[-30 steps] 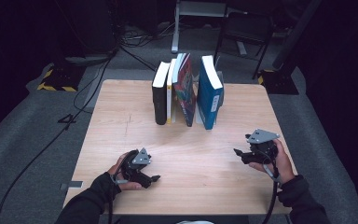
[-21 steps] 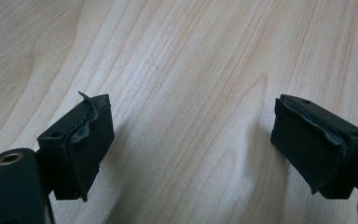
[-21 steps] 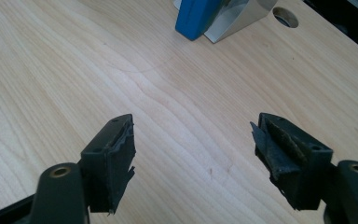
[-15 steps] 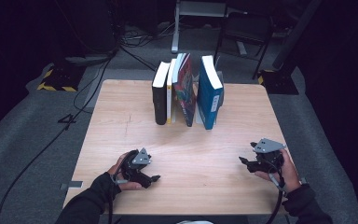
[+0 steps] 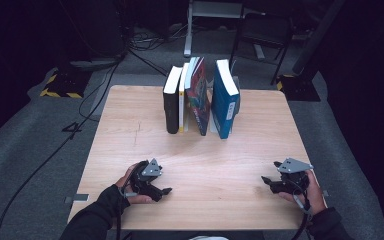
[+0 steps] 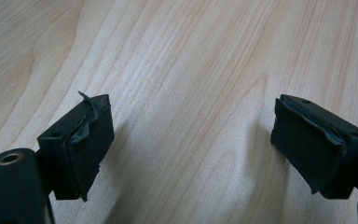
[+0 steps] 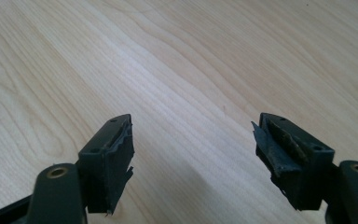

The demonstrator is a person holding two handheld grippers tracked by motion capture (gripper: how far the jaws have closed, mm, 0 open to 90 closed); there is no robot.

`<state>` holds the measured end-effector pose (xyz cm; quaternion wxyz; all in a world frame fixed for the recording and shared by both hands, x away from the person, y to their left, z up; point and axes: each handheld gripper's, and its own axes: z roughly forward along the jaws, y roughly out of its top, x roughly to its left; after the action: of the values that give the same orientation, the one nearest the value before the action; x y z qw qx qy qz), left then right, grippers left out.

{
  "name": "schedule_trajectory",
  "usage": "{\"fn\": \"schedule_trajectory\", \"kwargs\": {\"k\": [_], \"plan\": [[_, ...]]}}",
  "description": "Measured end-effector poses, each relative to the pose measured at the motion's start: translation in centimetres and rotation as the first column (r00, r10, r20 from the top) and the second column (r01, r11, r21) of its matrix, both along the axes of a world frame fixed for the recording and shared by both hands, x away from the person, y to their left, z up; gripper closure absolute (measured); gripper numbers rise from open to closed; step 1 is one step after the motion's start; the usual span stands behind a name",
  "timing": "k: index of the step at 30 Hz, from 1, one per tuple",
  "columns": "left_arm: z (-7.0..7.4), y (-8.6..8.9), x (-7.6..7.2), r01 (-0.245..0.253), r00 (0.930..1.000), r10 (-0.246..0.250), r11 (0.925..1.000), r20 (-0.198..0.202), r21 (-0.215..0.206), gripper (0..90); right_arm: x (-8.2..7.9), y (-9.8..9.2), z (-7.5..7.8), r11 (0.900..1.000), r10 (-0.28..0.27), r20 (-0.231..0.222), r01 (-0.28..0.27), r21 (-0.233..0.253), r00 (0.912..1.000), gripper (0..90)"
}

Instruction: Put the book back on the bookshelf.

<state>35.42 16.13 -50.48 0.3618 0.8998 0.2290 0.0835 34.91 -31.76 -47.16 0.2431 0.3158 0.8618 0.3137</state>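
Behind both grippers, upright books (image 5: 200, 97) crowd the table (image 5: 130, 130).

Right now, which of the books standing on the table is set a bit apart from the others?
The blue book at the right end of the row. A gap separates it from the colourful book, which stands packed with the yellow-edged book and the black book.
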Motion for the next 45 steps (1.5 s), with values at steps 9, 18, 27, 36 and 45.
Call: {"fn": "schedule_trajectory", "kwargs": {"k": [9, 18, 27, 36, 45], "plan": [[0.0, 0.0, 0.0, 0.0, 1.0, 0.0, 1.0, 0.0, 0.0, 13.1, -1.1, -2.3, -2.1, 0.998, -0.038, -0.039, 0.04, 0.045, 0.9985, 27.4], [0.0, 0.0, 0.0, 0.0, 1.0, 0.0, 1.0, 0.0, 0.0, 13.1, -2.3, -4.7, -3.2, 0.982, -0.077, -0.074, 0.088, 0.164, 0.9943, 25.9], [0.0, 0.0, 0.0, 0.001, 1.0, -0.001, 1.0, -0.001, 0.0, 13.2, -2.4, -5.3, -3.3, 0.974, -0.101, -0.115, 0.122, 0.19, 0.9882, 24.6], [0.0, 0.0, -0.2, -0.006, 1.0, 0.006, 1.0, 0.001, 0.003, 13.2, -2.4, -5.3, -3.3, 0.974, -0.103, -0.114, 0.123, 0.189, 0.9882, 24.1], [0.0, 0.1, -0.2, -0.007, 1.0, 0.007, 1.0, 0.0, 0.003, 13.2, -2.4, -5.3, -3.3, 0.974, -0.104, -0.115, 0.125, 0.19, 0.9878, 23.9]]}}
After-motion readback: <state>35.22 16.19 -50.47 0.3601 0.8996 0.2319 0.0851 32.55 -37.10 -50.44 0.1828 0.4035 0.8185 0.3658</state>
